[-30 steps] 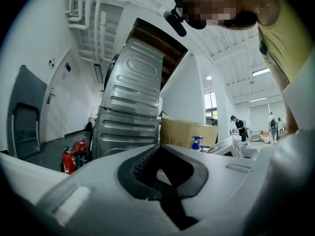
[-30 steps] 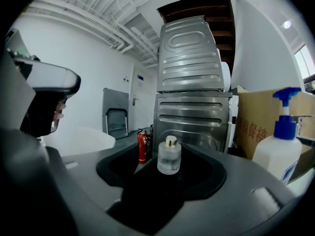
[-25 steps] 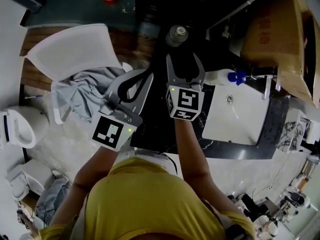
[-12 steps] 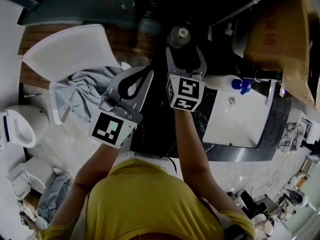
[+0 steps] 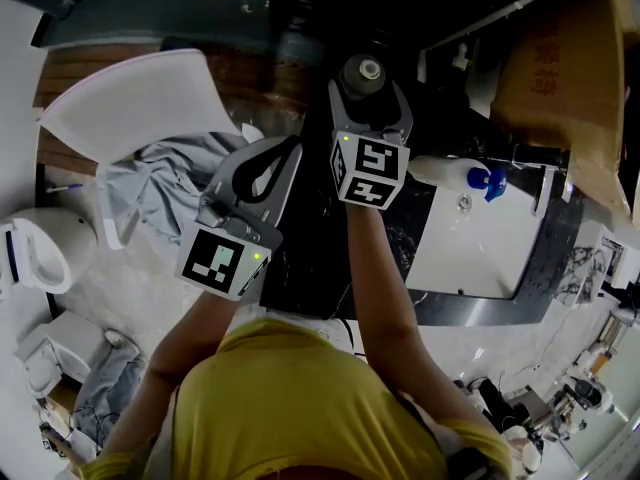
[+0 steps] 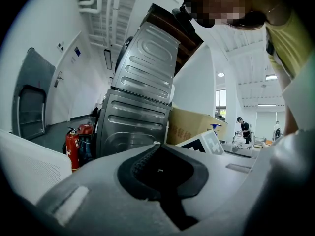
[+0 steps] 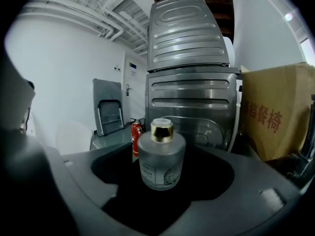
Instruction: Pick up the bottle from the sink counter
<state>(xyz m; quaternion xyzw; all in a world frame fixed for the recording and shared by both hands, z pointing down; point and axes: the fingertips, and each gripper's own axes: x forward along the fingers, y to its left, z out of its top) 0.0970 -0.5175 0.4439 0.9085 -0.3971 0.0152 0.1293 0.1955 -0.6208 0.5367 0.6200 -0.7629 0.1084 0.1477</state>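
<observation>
Bottle [image 7: 161, 156] first: where does it stand?

Upright on the dark bench [image 5: 300, 258], at the end far from the person. It is a squat frosted-glass one with a gold cap and a small label on the front.

Is anything holding it?

No. The right hand-held gripper [image 5: 367, 96] reaches round it with one jaw on each side, and the jaws are opening. The right gripper view shows a gap between the glass and each pad. So the bottle is between the jaws but not pressed.

And the left hand-held gripper [image 5: 292, 148]?

Its jaws are together with nothing between them. It hangs just left of the right one, near the bench's left edge.

What lies around?

To the right of the bottle a white sink [image 5: 490, 248] is set into the bench. A white spray bottle [image 5: 440, 171] with a blue nozzle sits at the sink's far edge, and a cardboard box [image 5: 560, 68] is beyond that. Behind the bottle, in the right gripper view, stand a ribbed grey metal machine [image 7: 189, 107] and a red fire extinguisher [image 7: 136, 132]. Left of the bench is a white chair [image 5: 140, 103], with a heap of grey cloth [image 5: 165, 188] just beside it.
</observation>
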